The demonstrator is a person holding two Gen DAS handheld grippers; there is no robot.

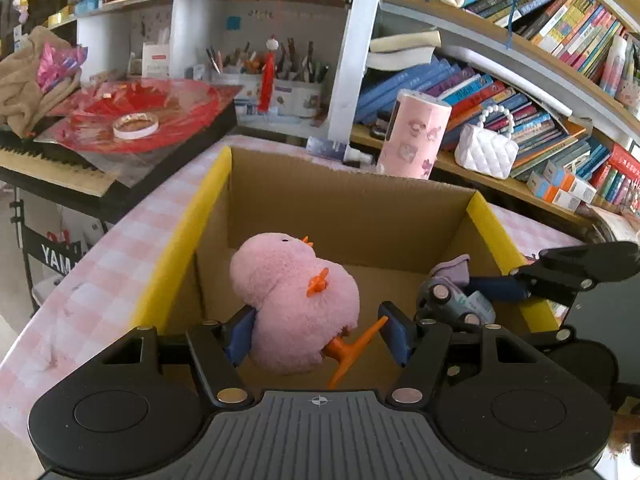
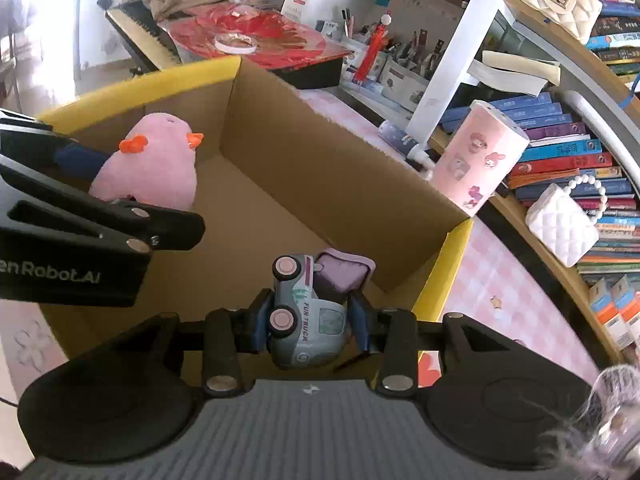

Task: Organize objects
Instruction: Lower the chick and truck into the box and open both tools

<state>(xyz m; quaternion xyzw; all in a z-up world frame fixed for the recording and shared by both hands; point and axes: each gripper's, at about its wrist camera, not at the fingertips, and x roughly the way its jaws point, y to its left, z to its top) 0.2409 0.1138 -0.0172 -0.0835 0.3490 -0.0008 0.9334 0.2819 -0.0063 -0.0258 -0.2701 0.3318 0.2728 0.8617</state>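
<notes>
Left hand-held gripper point(image 1: 318, 334) clamps pink plush chick point(image 1: 294, 300) | over cardboard box point(image 1: 348, 200)

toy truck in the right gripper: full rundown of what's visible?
The toy truck is small and looks plastic: grey-blue body, pink-hubbed black wheels, "FUN TRUCK" lettering, a purple box-like back end. It is tipped on its side, wheels facing left in the right wrist view. The right gripper is shut on it, blue pads pressing either side. It hangs over the open cardboard box, not touching the floor of it.
</notes>
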